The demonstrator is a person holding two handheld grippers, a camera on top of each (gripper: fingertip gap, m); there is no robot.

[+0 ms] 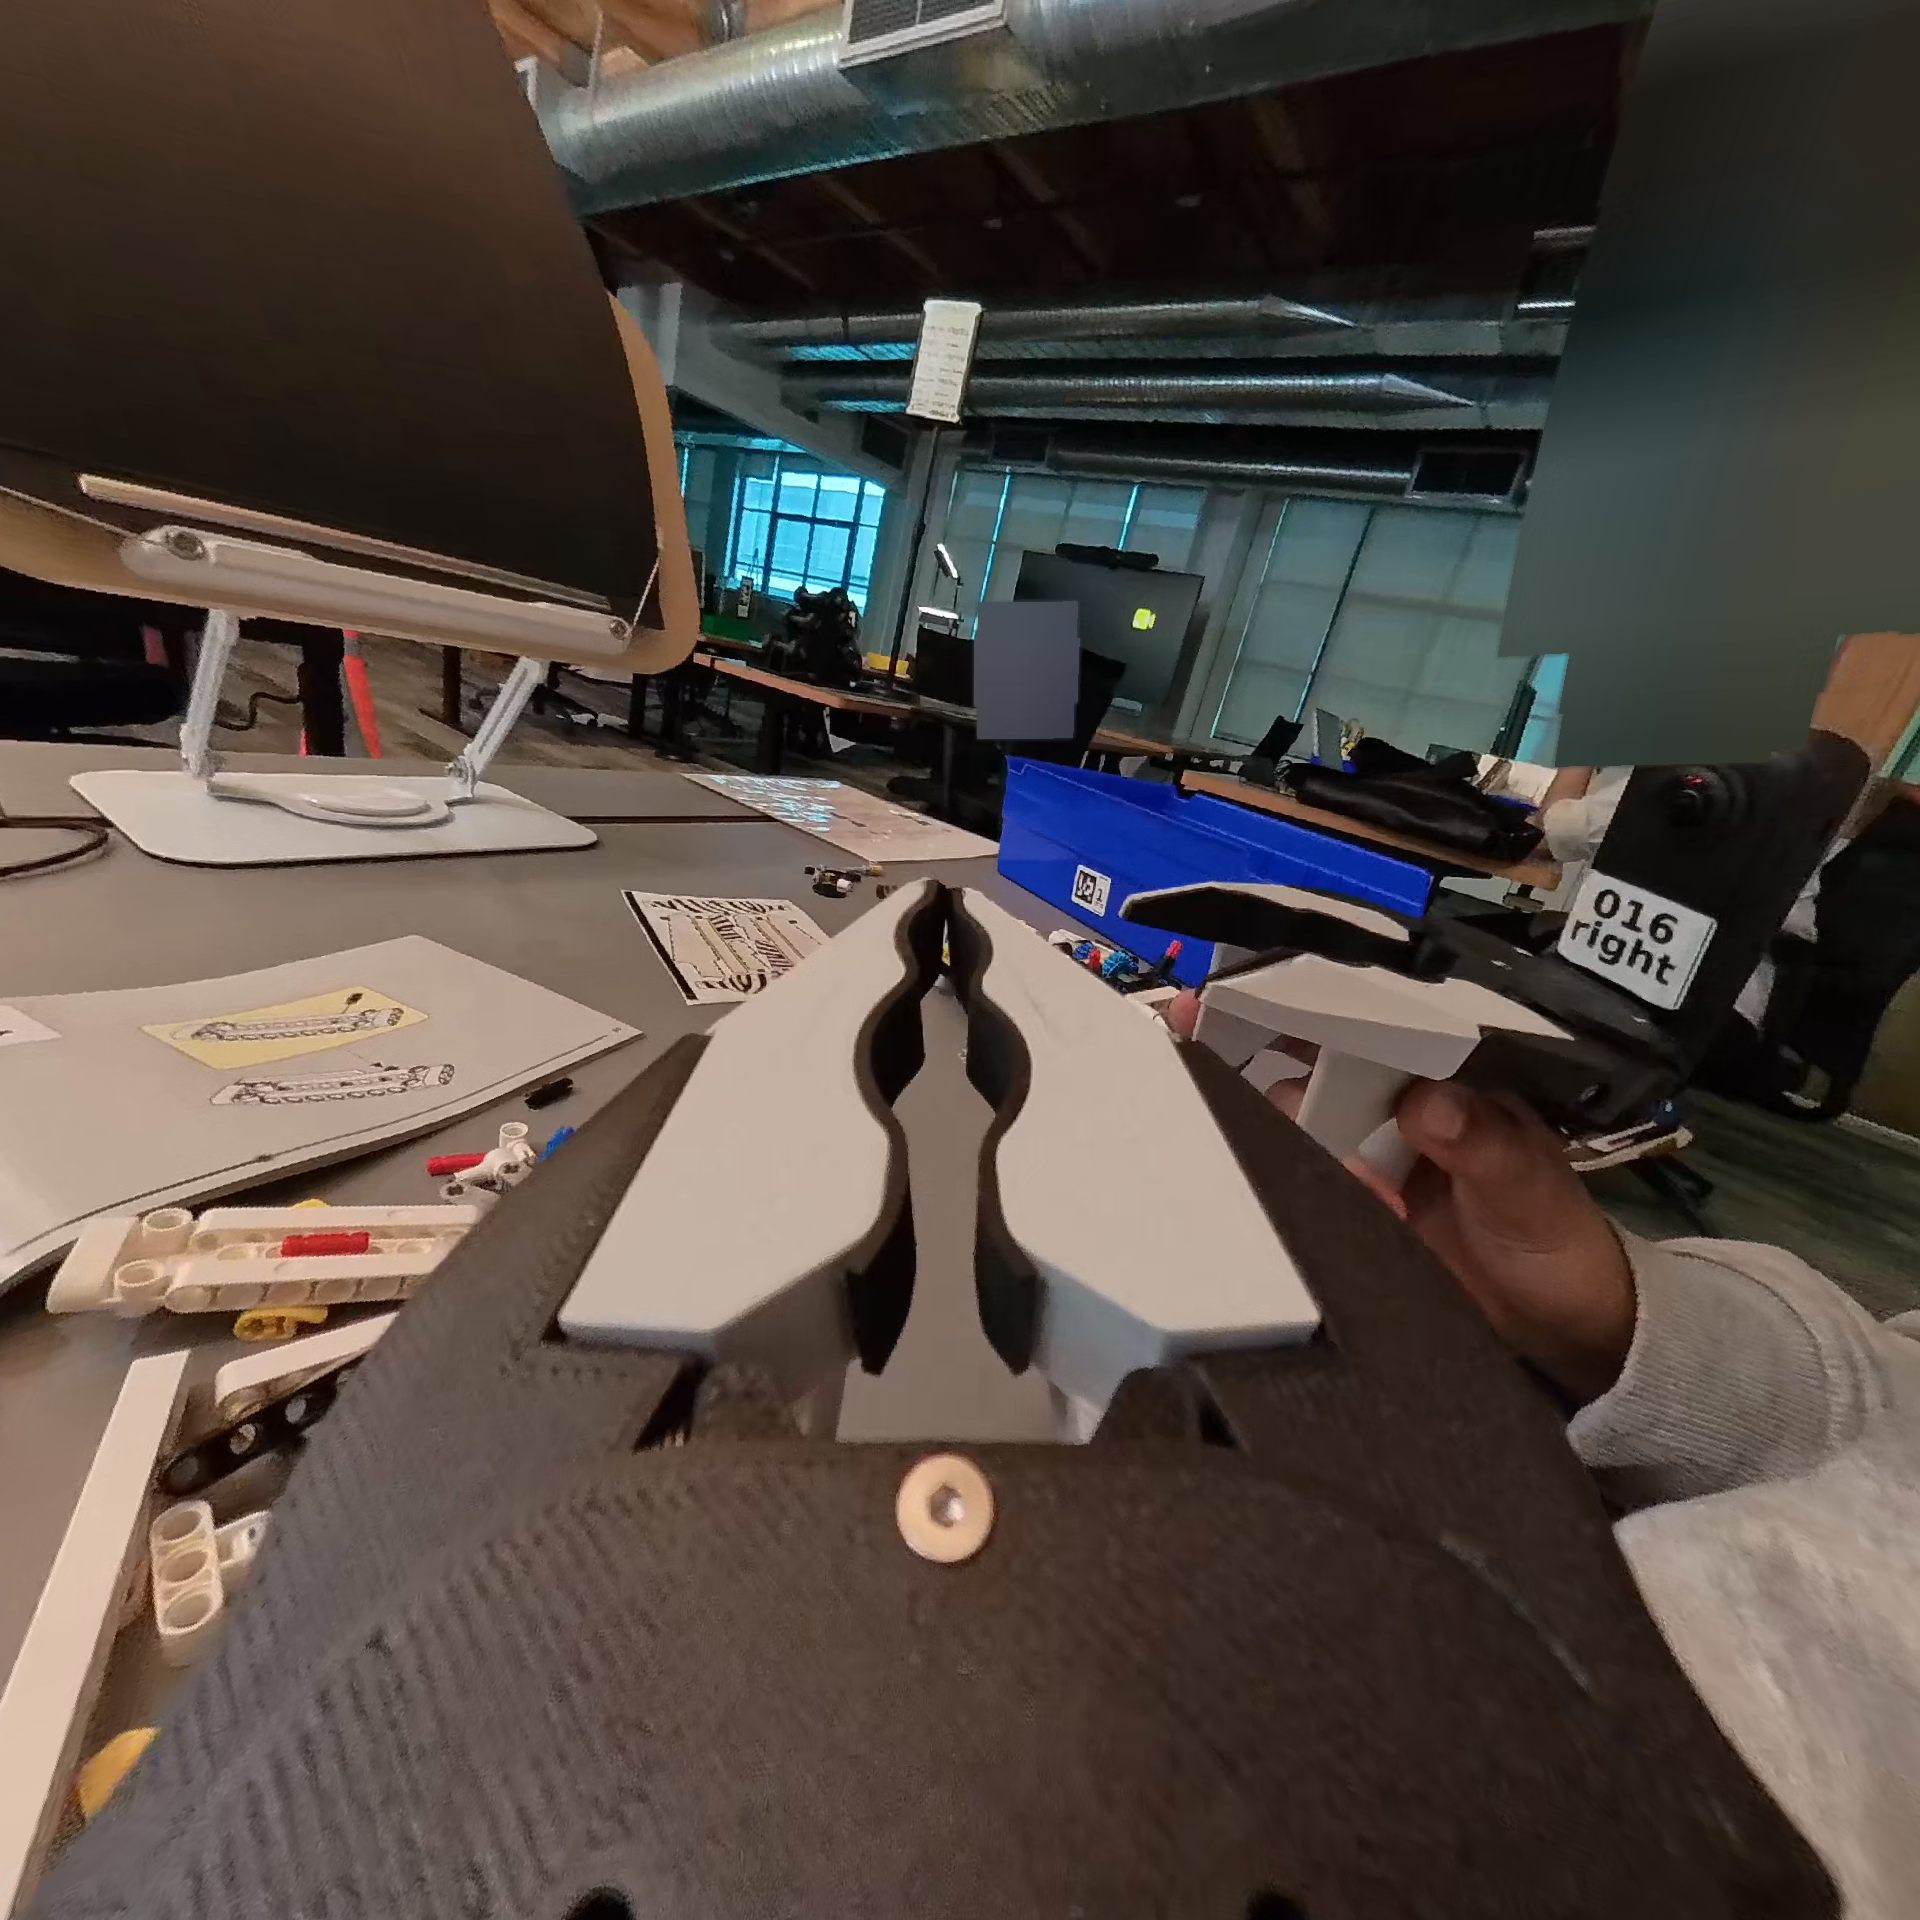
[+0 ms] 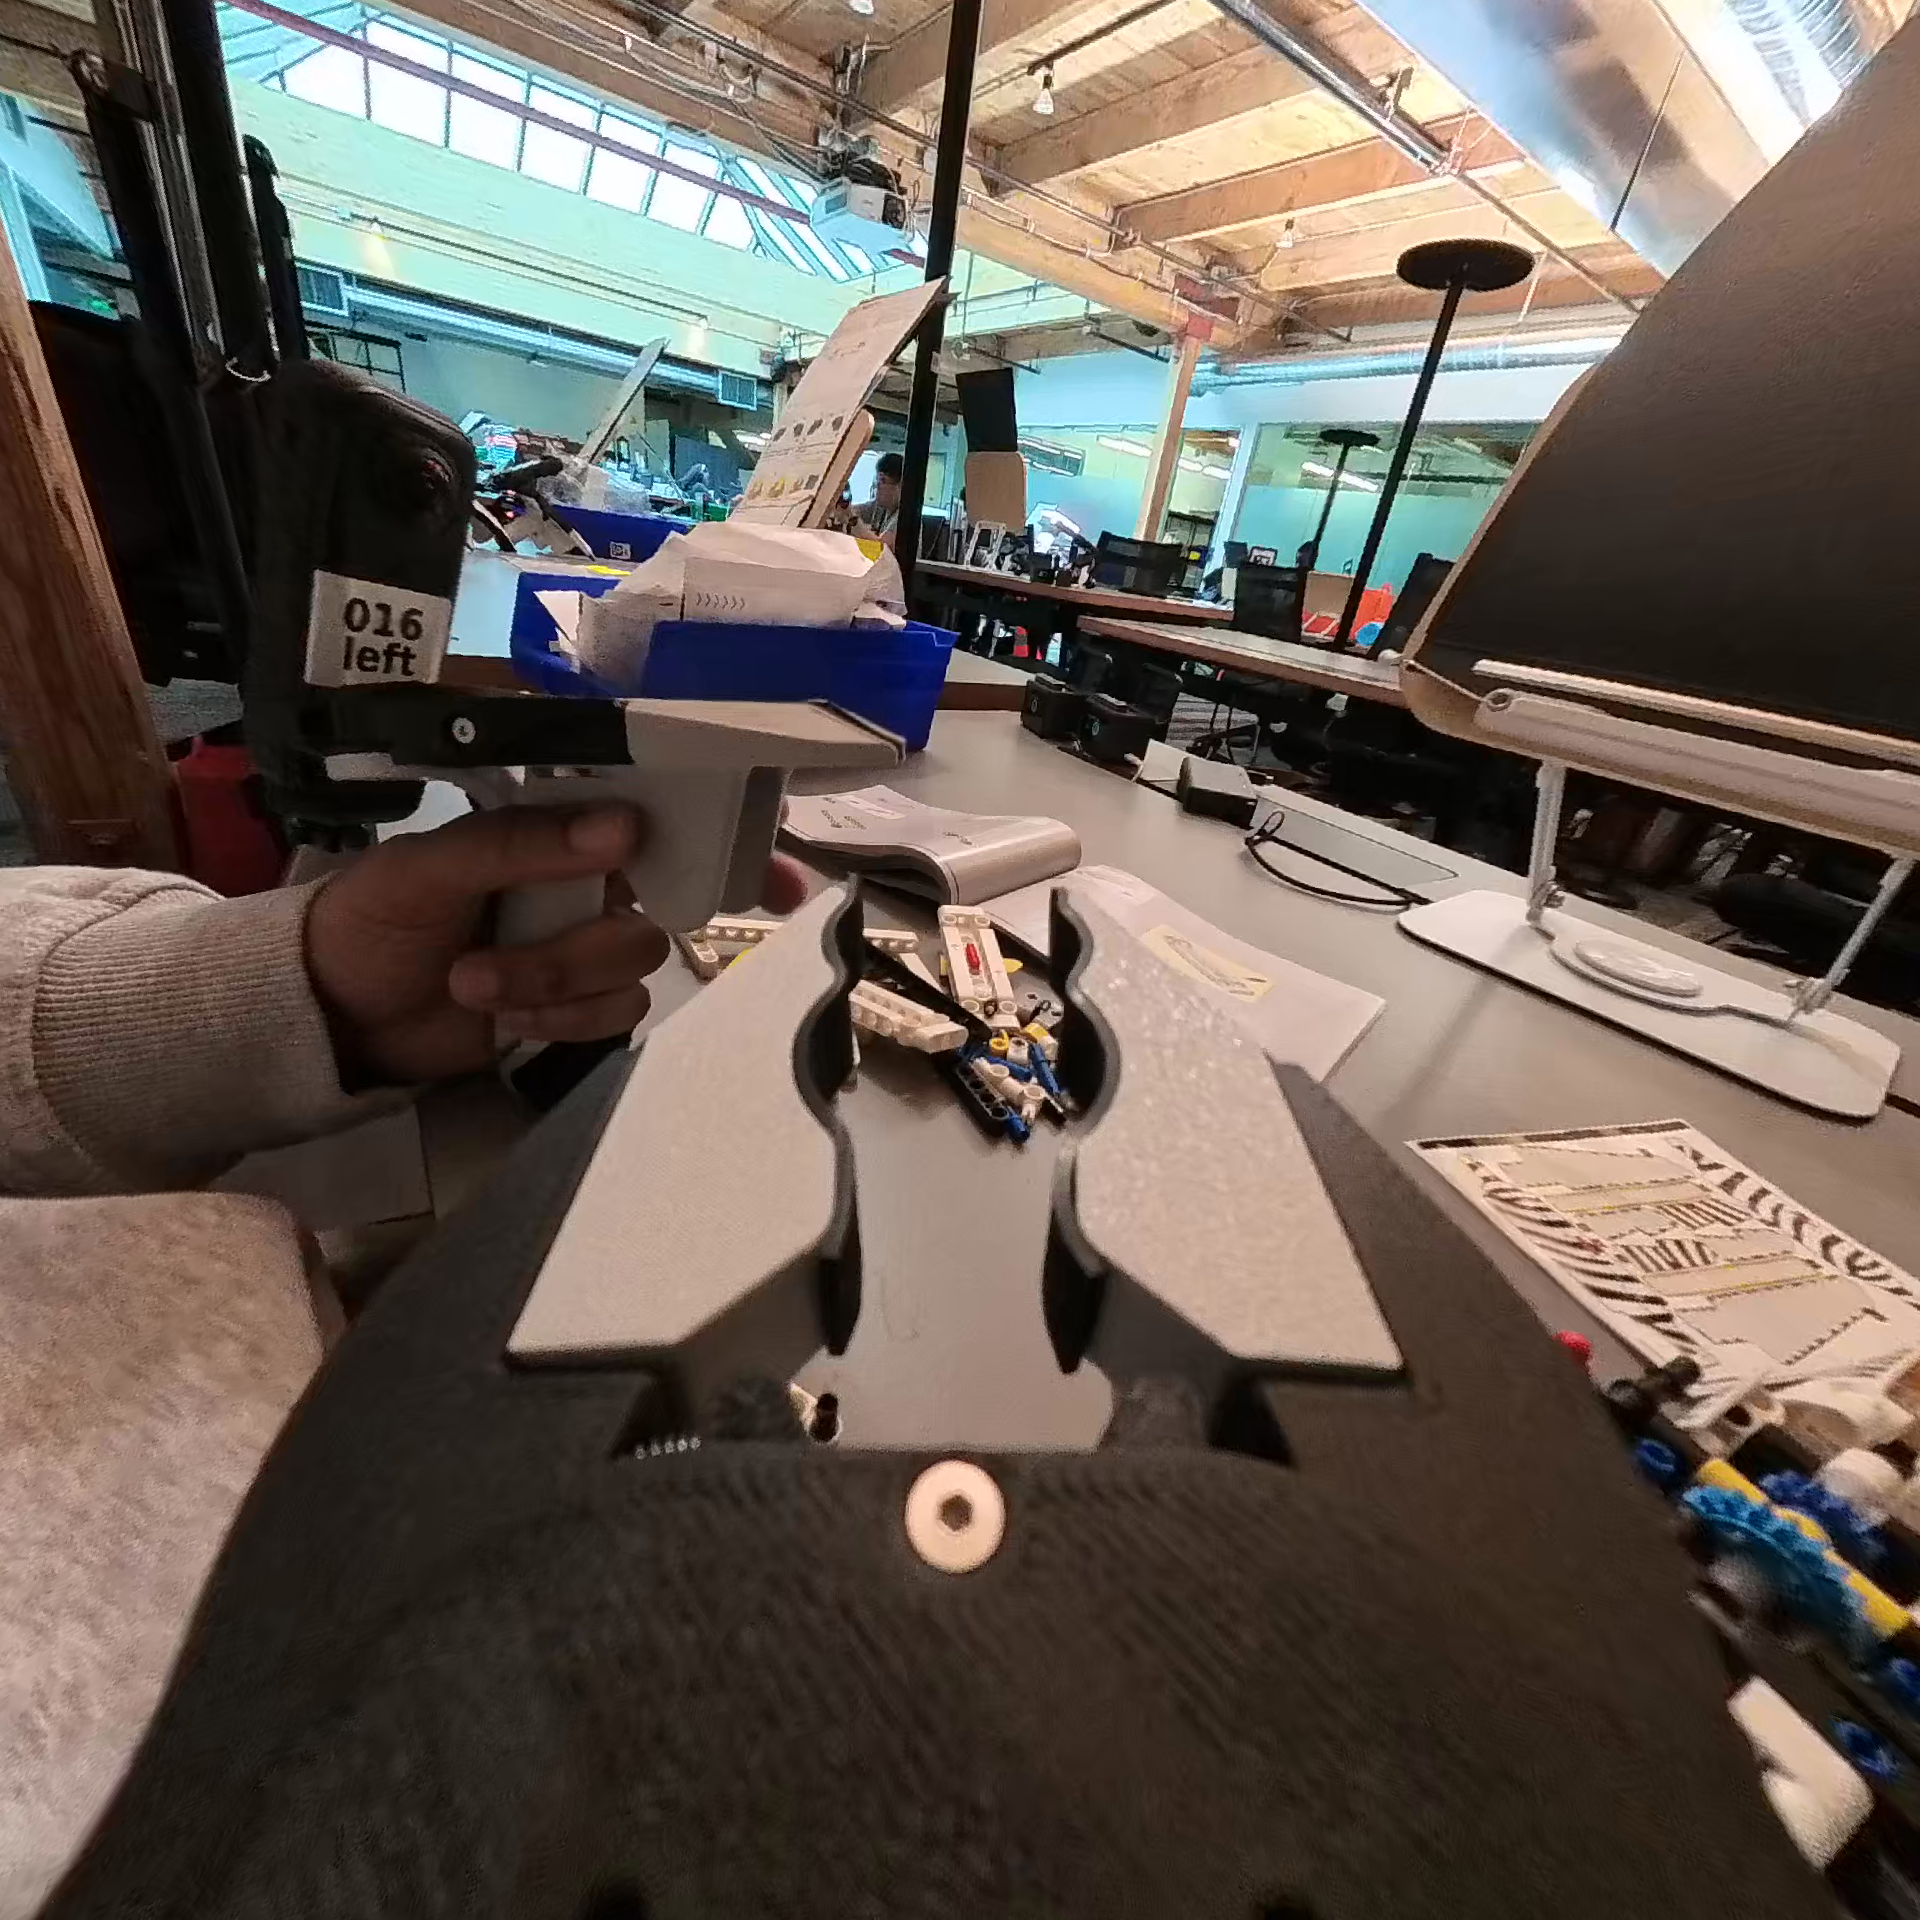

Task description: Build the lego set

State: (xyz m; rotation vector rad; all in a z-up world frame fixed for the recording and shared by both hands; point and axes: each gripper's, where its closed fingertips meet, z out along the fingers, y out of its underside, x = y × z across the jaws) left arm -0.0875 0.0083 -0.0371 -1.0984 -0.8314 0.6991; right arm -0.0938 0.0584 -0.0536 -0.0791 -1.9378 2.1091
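Observation:
My left gripper (image 1: 940, 902) is shut, its tips touching with nothing visible between them, held above the grey table. To its left lies a white beam assembly with a red pin (image 1: 270, 1257), with small loose parts (image 1: 499, 1153) beside it. My right gripper (image 2: 956, 902) is open and empty, and through its gap I see a pile of white, blue and black Lego parts (image 2: 977, 1039) on the table. The right gripper also shows in the left wrist view (image 1: 1164, 951), held in a hand. The left gripper shows side-on in the right wrist view (image 2: 883, 740).
An open instruction booklet (image 1: 291, 1049) and a sticker sheet (image 1: 727, 940) lie on the table. A dark screen on a white stand (image 1: 332, 821) stands at the far left. A blue bin (image 1: 1195, 842) sits behind. More loose parts (image 2: 1766, 1538) lie at the right. About 6 cm separates my left fingertips from my right.

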